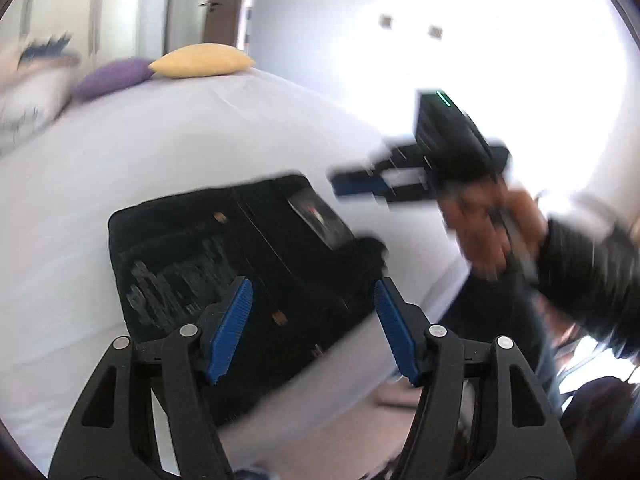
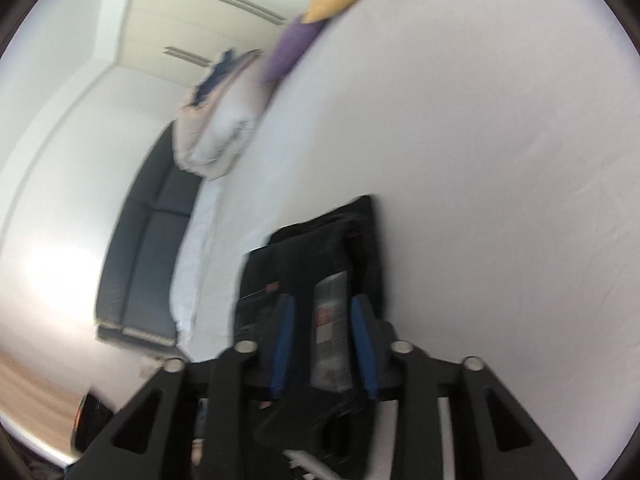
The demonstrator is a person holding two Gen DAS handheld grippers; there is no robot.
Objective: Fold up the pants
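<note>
1. the black pants (image 1: 240,264) lie folded into a compact, roughly rectangular bundle on the white bed (image 1: 160,152), near the bed's edge.
2. a grey label patch (image 1: 320,218) shows on the top layer of the bundle, toward its right side in the left wrist view.
3. the left claw (image 1: 314,320) hangs above the bundle with its blue pads wide apart; nothing is between them and they touch no cloth.
4. the right claw (image 1: 352,186) is seen from the left wrist view just beyond the bundle's right end, carried by a hand (image 1: 492,232) in a dark sleeve; it is blurred there.
5. in the right wrist view the right claw (image 2: 324,344) stands partly open, its pads on either side of the label patch (image 2: 330,320) but not pressing on it.
6. a yellow pillow (image 1: 202,62) and a purple pillow (image 1: 114,78) lie at the far end of the bed, well apart from the pants.
7. a folded pale duvet (image 2: 216,136) sits at the bed's side near the pillows.
</note>
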